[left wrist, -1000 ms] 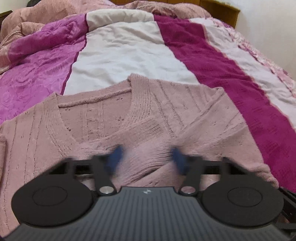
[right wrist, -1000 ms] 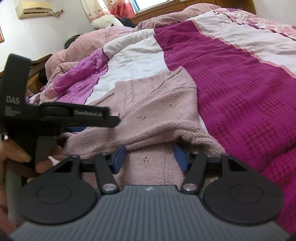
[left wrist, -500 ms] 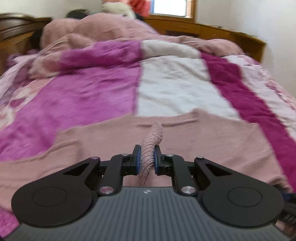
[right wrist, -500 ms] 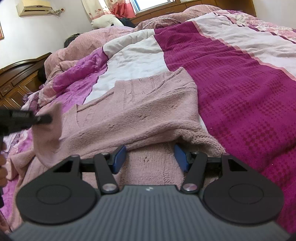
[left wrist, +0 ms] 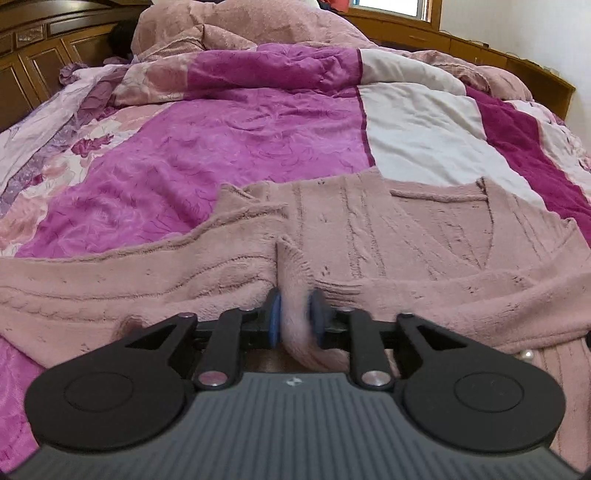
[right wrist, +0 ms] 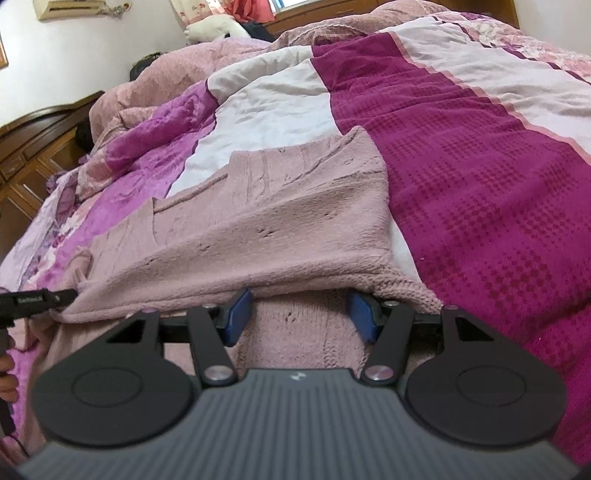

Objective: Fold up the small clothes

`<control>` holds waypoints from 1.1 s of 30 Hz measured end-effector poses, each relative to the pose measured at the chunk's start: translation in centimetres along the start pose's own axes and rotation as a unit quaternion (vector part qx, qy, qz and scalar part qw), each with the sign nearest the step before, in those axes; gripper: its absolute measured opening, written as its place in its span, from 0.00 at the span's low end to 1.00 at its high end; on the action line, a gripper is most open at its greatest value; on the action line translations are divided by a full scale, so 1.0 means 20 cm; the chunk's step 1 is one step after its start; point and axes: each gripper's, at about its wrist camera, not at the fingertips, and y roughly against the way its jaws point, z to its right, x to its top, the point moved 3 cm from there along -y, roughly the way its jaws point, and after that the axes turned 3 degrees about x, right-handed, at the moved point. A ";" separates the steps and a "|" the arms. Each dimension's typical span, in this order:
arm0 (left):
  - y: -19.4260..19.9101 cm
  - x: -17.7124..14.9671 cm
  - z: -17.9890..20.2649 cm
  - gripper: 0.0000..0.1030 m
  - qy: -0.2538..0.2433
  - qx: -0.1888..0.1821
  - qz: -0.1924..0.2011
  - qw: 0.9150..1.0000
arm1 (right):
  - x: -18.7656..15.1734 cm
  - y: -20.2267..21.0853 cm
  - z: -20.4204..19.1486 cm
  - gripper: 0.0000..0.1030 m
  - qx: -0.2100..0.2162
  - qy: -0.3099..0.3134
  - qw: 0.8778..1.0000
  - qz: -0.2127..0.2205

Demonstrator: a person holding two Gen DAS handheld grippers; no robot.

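Note:
A pink knit sweater (left wrist: 388,236) lies spread on the bed, and it also shows in the right wrist view (right wrist: 280,206). My left gripper (left wrist: 295,317) is shut on a fold of the sweater's sleeve, which runs between the blue pads (left wrist: 274,318) and hangs below them. My right gripper (right wrist: 299,310) is open, its blue pads (right wrist: 238,312) resting low over the sweater's lower part, under a folded-over edge. The left gripper's tip (right wrist: 37,297) shows at the left edge of the right wrist view, at the sweater's side.
The bed is covered by a quilt with magenta (left wrist: 221,155), white (left wrist: 421,133) and dark red (right wrist: 480,177) stripes. Bunched pink bedding (left wrist: 240,29) lies at the far end. A wooden headboard (left wrist: 33,62) stands at the far left.
My left gripper shut on the sleeve, then carried it leftwards and down over the sweater's left side. The right gripper stayed open in place.

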 end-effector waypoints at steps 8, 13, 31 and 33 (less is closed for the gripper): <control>-0.03 0.04 -0.19 0.40 0.007 0.079 -0.009 0.997 | 0.03 0.03 0.07 0.57 0.014 -0.043 0.999 -0.009; 0.00 0.04 -0.31 0.41 0.041 0.078 -0.017 0.996 | 0.04 0.07 0.08 0.57 0.013 -0.052 0.998 -0.022; -0.10 0.16 -0.02 0.48 0.017 -0.071 -0.047 0.996 | 0.14 0.24 0.06 0.58 0.014 -0.019 0.999 -0.027; -0.17 0.16 -0.09 0.48 0.036 -0.071 -0.055 0.995 | 0.15 0.22 0.07 0.58 0.014 -0.020 0.999 -0.022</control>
